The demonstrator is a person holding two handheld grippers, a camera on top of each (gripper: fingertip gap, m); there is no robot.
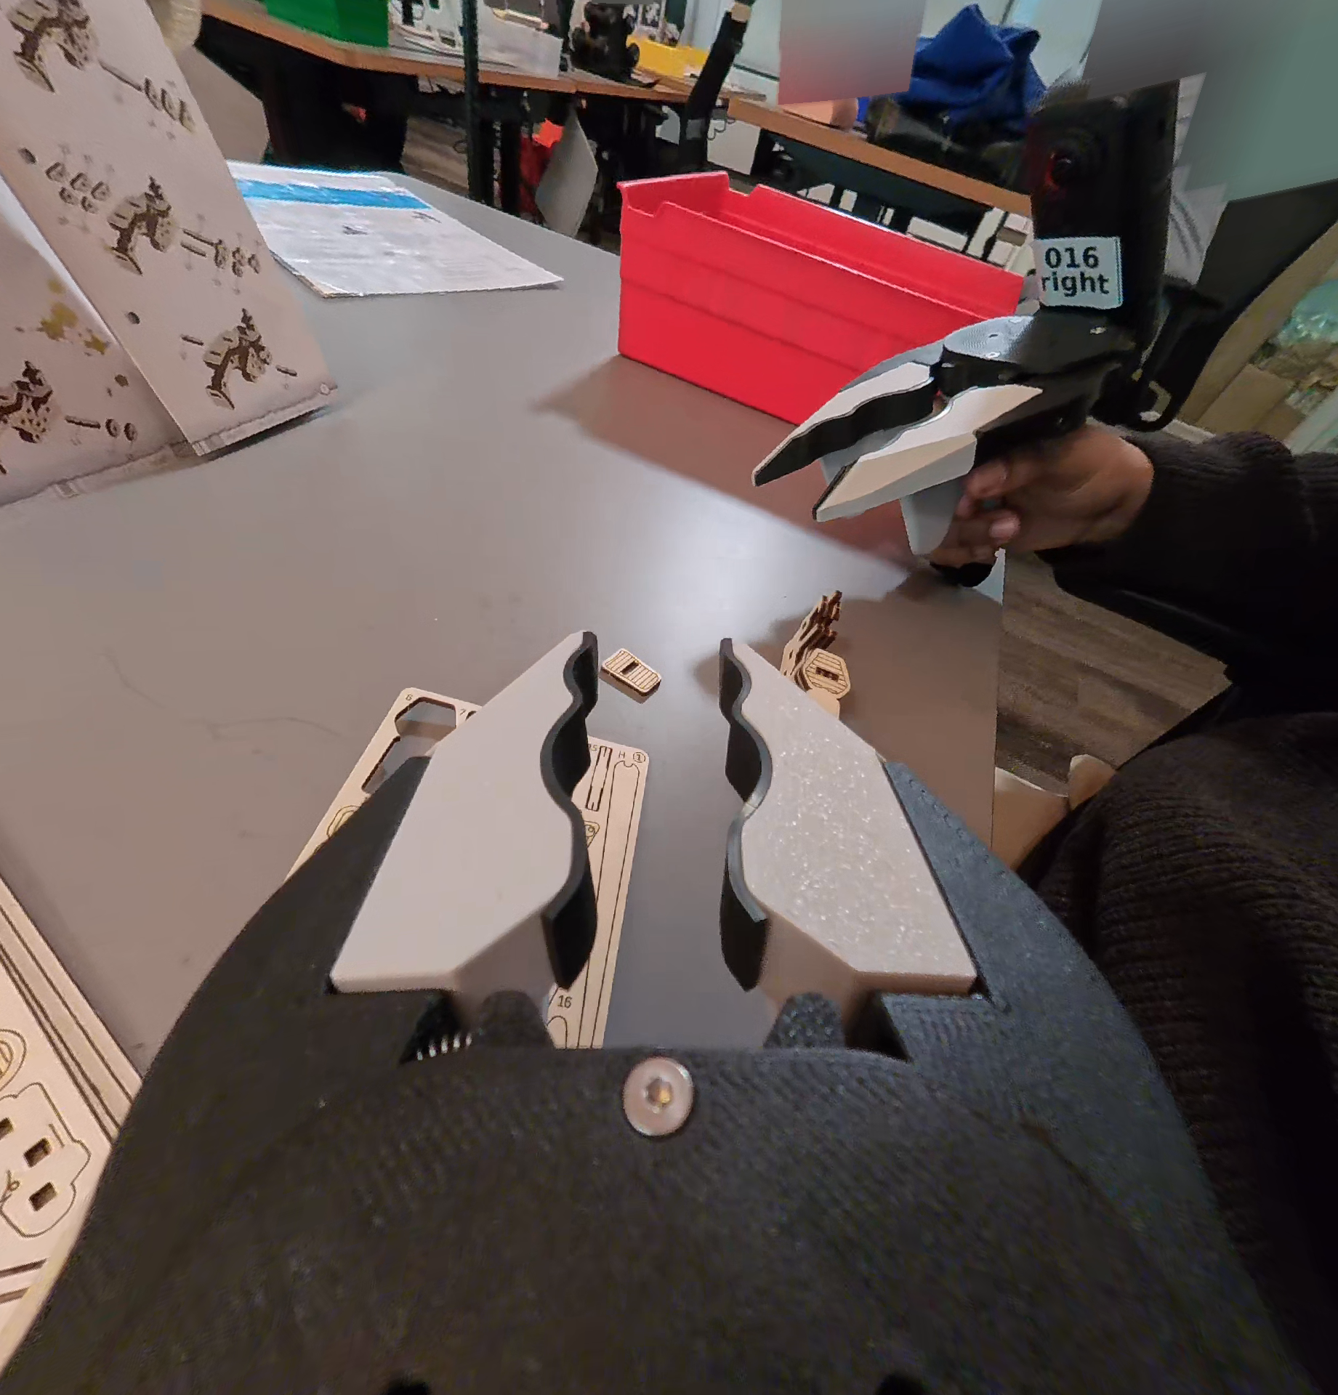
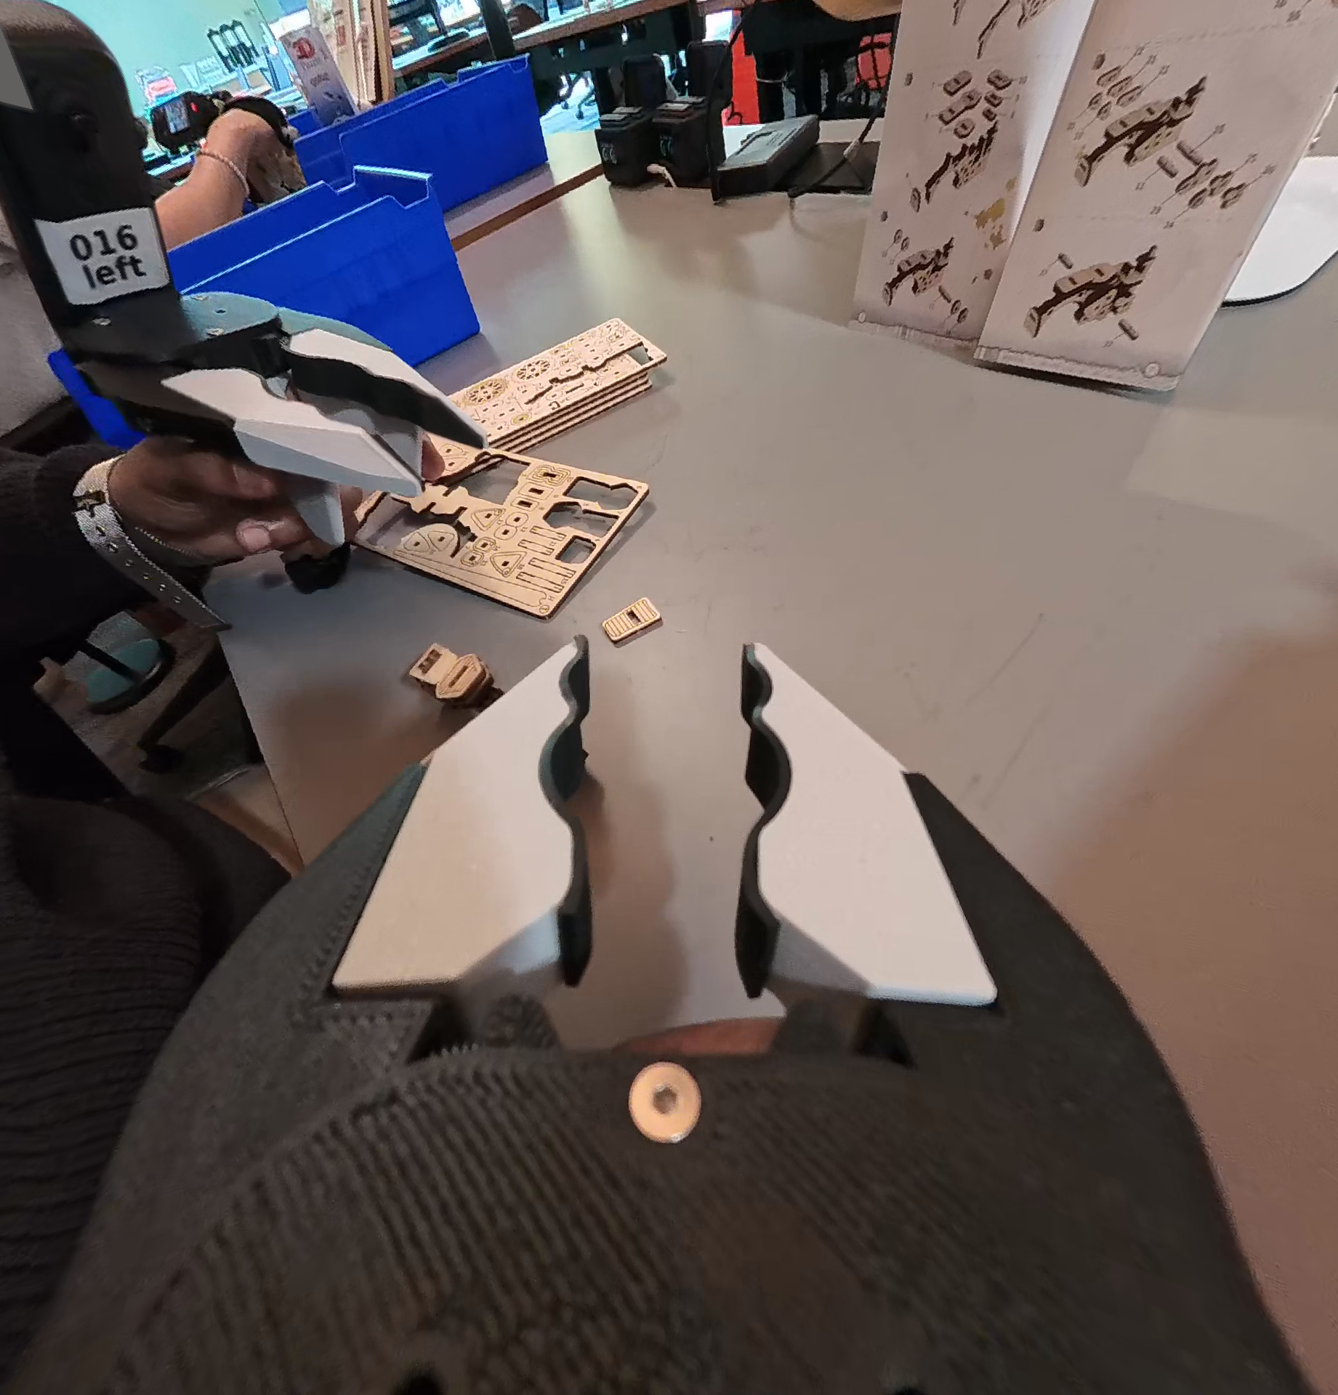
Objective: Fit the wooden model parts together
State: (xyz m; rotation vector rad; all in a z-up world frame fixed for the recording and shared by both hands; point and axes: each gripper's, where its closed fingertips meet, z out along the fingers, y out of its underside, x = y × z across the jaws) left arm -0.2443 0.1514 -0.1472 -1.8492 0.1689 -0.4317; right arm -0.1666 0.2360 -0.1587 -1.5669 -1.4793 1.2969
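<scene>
- Left gripper (image 1: 658, 657) hovers low over the grey table (image 1: 273, 604), jaws wide apart, gripping nothing.
- Right gripper (image 2: 665, 653) likewise wide and empty.
- Small slotted wooden tile (image 1: 631, 673) lies flat just beyond both sets of tips.
- Part-built wooden model (image 2: 454, 674), stacked plywood, lies beside; the left gripper partly hides it.
- Laser-cut plywood sheet (image 2: 514, 528) lies partly under the left gripper.

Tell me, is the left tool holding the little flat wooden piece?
No, the little flat wooden piece lies by itself on the grey table, just past the open, empty left tool.

Left tool (image 1: 658, 657) and right tool (image 2: 664, 655) gape, empty.
</scene>
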